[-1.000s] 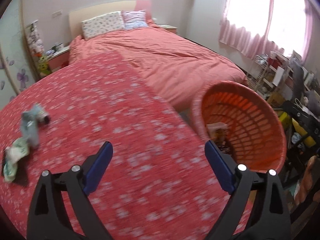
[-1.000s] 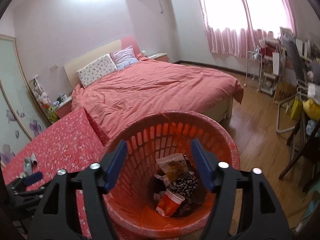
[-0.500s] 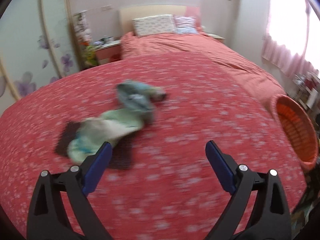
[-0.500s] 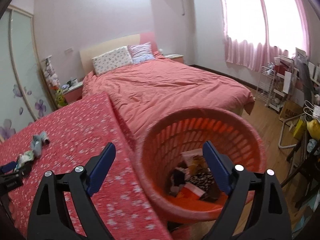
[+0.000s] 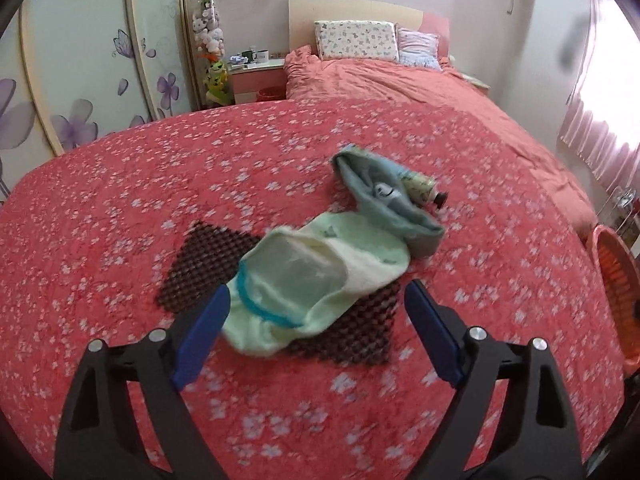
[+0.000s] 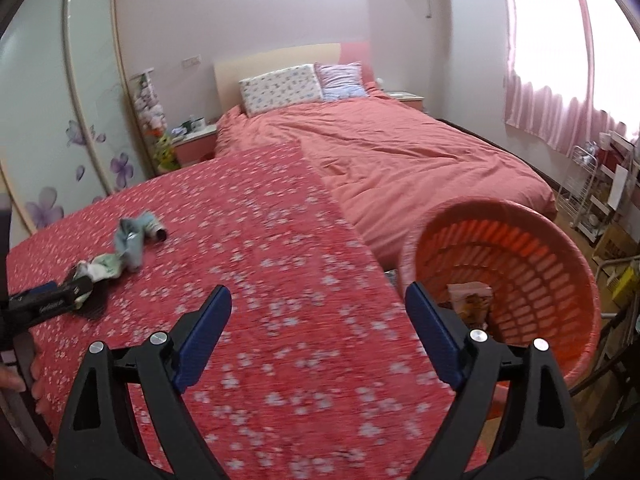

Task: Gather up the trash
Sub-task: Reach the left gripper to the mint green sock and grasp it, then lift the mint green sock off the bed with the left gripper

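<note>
While the counter (image 5: 120,208) in its red flowered cloth fills the room's near side, the orange basket (image 6: 560,264) stands off its edge. Socks (image 5: 320,276) lie on a dark mat between the left gripper's (image 5: 316,320) closing jaws, untouched; the right gripper (image 6: 318,320) hangs released.

We see a table w/ red floral cloth (image 5: 120,208). On it, directly: a dark mesh mat (image 5: 208,264). Pale green sock (image 5: 320,276) lies partly on the mat; blue-grey sock (image 5: 384,200) touches its far end, small tube (image 5: 424,190) just beside that.
</note>
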